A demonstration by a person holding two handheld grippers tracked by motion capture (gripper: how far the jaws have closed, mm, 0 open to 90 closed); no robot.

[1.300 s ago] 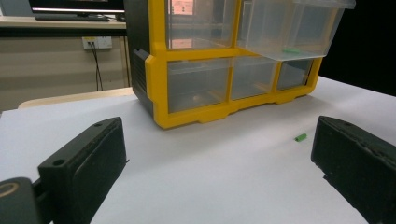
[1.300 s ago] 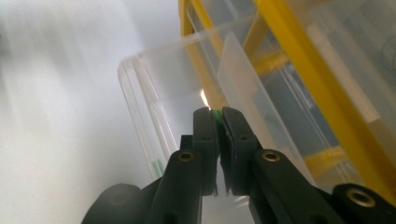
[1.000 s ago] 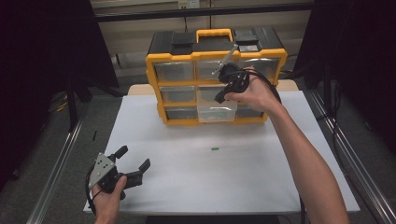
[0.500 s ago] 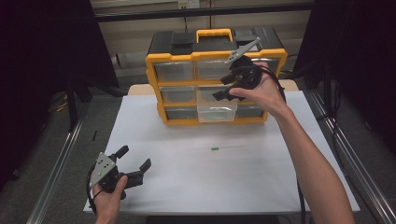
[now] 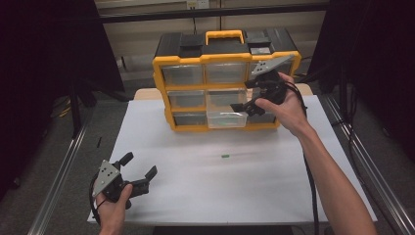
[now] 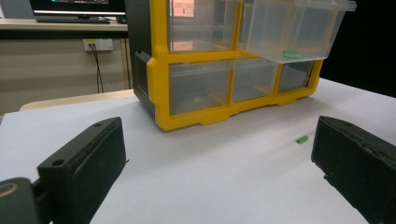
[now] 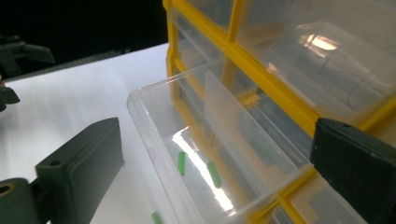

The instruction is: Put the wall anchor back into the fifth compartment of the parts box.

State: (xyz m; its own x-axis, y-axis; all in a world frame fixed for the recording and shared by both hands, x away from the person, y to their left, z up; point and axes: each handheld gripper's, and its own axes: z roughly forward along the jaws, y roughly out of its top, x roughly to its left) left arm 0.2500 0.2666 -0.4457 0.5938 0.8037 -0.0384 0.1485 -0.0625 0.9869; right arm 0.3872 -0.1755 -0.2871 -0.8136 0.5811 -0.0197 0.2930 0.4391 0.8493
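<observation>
A yellow organiser [image 5: 164,88] with clear drawers stands at the back of the white table. One middle-row drawer [image 5: 226,118] is pulled out and holds small green pieces [image 7: 214,174]. My right gripper [image 5: 252,97] hovers at the drawer's right end. Its jaws have just been opening and stand open, with nothing gripped; the right gripper view looks down into the drawer [image 7: 140,107]. Another green piece [image 5: 224,156] lies on the table in front of the organiser. My left gripper [image 5: 139,171] rests open at the near left corner and faces the organiser [image 6: 159,93] and that piece [image 6: 302,139].
The white table top [image 5: 293,186] ends close to my left hand at the near edge. Metal rails [image 5: 58,171] run along both sides of the table. A black top with a yellow handle [image 5: 224,35] caps the organiser.
My right gripper has moved to the right along the pulled-out drawer, and its jaws have gone from shut to open. The left gripper has stayed put.
</observation>
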